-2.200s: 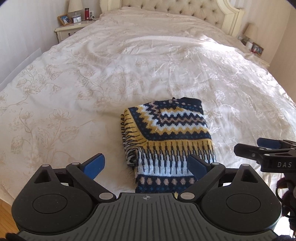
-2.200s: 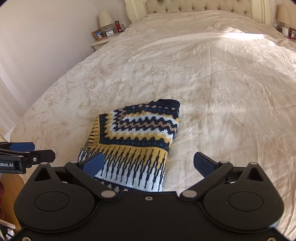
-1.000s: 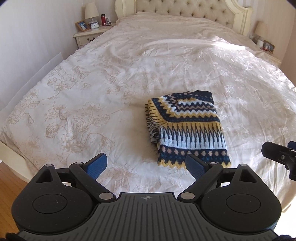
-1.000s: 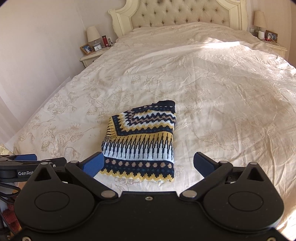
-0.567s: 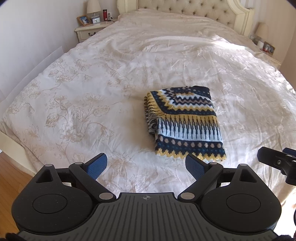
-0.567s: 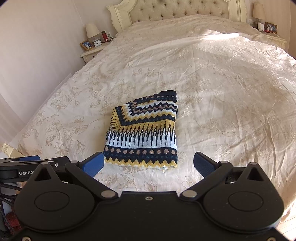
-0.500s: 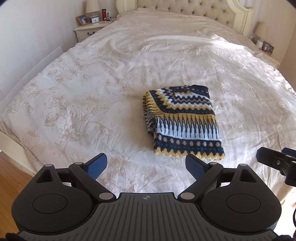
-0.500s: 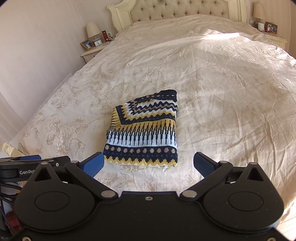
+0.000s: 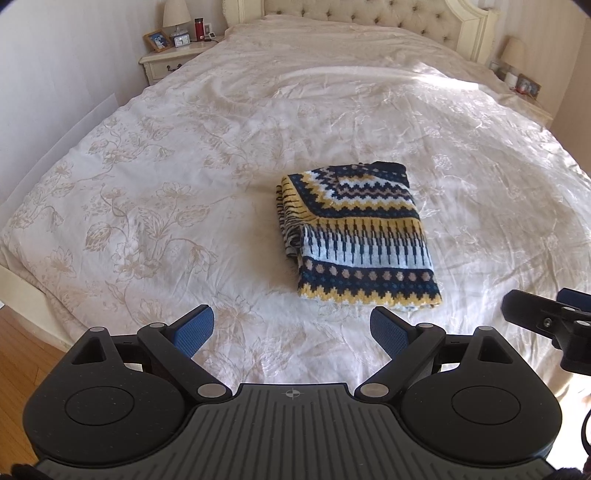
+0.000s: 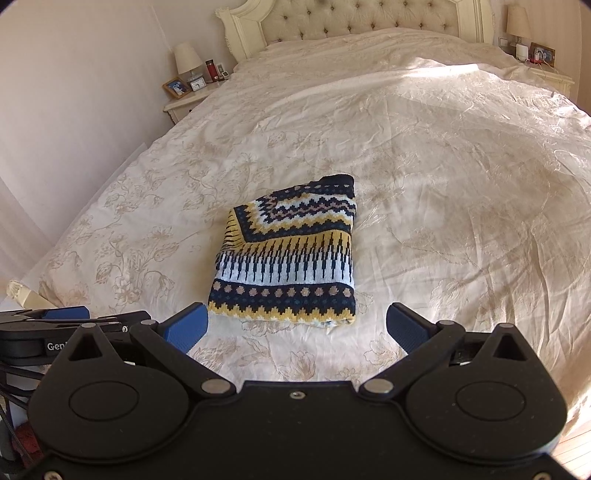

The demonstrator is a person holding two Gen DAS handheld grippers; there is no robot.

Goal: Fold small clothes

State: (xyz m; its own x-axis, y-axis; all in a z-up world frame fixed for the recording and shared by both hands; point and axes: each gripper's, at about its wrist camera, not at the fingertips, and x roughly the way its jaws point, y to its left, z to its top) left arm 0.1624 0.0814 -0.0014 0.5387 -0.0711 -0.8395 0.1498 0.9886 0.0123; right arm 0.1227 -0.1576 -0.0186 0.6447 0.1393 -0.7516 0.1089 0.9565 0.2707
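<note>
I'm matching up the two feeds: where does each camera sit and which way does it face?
Left wrist: on the left gripper, jaws open, facing the tufted headboard; right gripper at right edge.
Right wrist: on the right gripper, open, same heading; left gripper at left edge.
Shared: folded navy-yellow-white knit sweater on the cream floral bedspread.

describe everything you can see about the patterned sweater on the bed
The sweater is a knit with navy, yellow, white and tan bands: zigzags at the far end, vertical dashes in the middle, dots and a yellow sawtooth hem nearest the cameras. It is folded into a compact rectangle and lies flat on the cream floral bedspread, stacked layers showing along its left edge. Only the bedspread touches it; both grippers are open and clear of it.
</note>
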